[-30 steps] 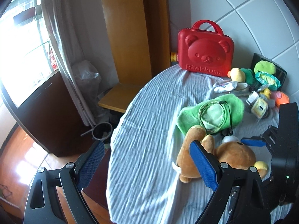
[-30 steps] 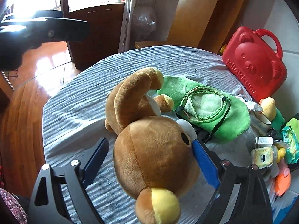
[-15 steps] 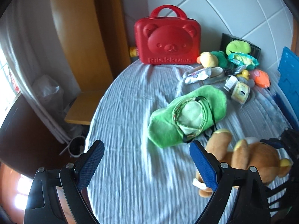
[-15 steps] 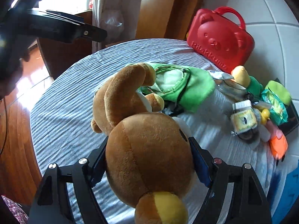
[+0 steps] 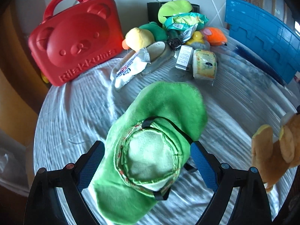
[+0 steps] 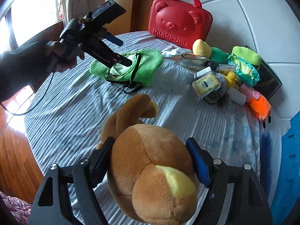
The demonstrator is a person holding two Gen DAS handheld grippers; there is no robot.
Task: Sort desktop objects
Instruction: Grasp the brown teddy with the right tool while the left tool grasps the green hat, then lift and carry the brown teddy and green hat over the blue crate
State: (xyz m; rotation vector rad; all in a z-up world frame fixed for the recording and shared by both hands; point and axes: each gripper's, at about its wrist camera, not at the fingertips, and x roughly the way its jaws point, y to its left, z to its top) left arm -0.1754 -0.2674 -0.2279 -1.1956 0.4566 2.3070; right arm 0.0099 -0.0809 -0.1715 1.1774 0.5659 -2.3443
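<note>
My right gripper (image 6: 150, 161) is shut on the head of a brown plush bear (image 6: 150, 161) and holds it above the table; the bear also shows at the right edge of the left wrist view (image 5: 275, 150). My left gripper (image 5: 147, 161) is open, its fingers either side of a green plush pouch with a black strap (image 5: 157, 135) lying on the cloth. In the right wrist view the left gripper (image 6: 121, 61) hovers over that green pouch (image 6: 142, 65).
A red Rilakkuma case (image 5: 75, 37) stands at the back. A heap of small toys and packets (image 5: 183, 37) lies at the back right, with a blue plastic piece (image 5: 262, 37) beside it. The round table has a striped grey cloth (image 6: 75, 112).
My left gripper has swung right and moved in over the green pouch. My right gripper has closed on the bear's head and lifted it away to the right.
</note>
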